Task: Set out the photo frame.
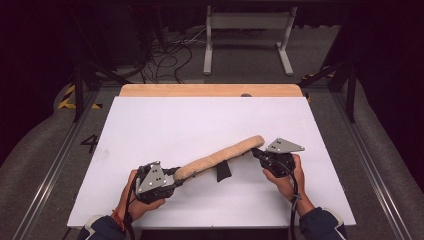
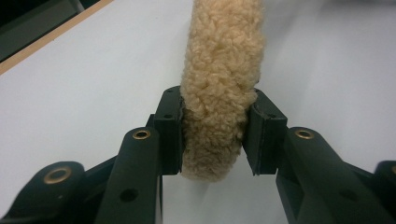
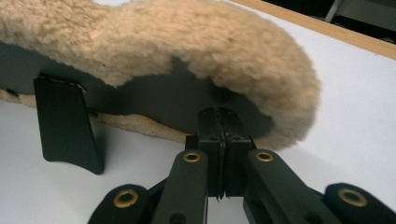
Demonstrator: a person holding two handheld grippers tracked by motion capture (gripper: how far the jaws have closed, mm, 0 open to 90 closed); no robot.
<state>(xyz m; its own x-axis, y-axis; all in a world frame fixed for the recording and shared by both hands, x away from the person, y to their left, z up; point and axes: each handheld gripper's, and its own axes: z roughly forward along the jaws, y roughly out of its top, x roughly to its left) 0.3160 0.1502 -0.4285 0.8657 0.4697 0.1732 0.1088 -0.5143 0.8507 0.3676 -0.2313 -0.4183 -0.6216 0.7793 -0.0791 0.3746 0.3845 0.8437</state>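
White table [image 1: 150, 120], dark room; both claws pinch fleece pad [image 1: 220, 157].

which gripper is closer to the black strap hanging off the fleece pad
Right. The right gripper pinches the fleece pad's dark edge at the far end, with the black strap hanging just beside it. The left gripper clamps the other end, somewhat farther from the strap.

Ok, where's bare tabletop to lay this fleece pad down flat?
The far half of the white tabletop, between the fleece pad and the wooden back edge, is bare. So is the near strip. The middle is crowded: left gripper, right gripper, hanging black strap.
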